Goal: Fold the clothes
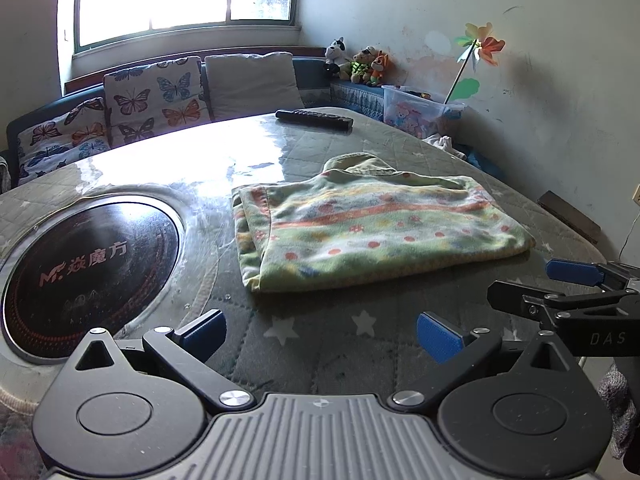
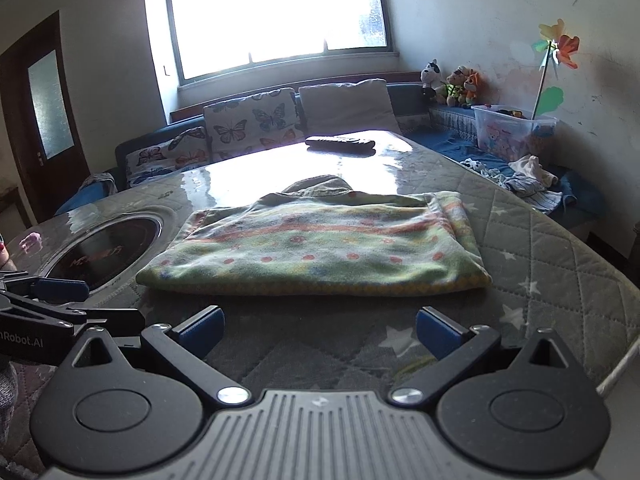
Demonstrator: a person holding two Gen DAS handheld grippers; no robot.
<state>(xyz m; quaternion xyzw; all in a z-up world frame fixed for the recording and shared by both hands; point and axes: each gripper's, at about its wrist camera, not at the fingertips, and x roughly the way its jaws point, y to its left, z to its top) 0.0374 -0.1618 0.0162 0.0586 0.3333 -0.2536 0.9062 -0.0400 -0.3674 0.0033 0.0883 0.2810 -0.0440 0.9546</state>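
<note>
A green fleece garment [image 1: 368, 224] with orange and yellow patterned bands lies folded into a flat rectangle on the quilted table cover; it also shows in the right wrist view [image 2: 320, 252]. An olive collar or hood [image 1: 356, 162] sticks out at its far edge. My left gripper [image 1: 320, 334] is open and empty, just short of the garment's near edge. My right gripper [image 2: 320, 330] is open and empty, close before the same near edge. Each gripper shows at the side of the other's view: the right one [image 1: 576, 276], the left one [image 2: 60, 290].
A round black induction hob [image 1: 88, 276] is set into the table to the left of the garment. A black remote control [image 1: 314, 119] lies at the far edge. A sofa with butterfly cushions [image 1: 156, 98], a toy bin [image 1: 420, 114] and loose clothes [image 2: 524, 180] lie beyond.
</note>
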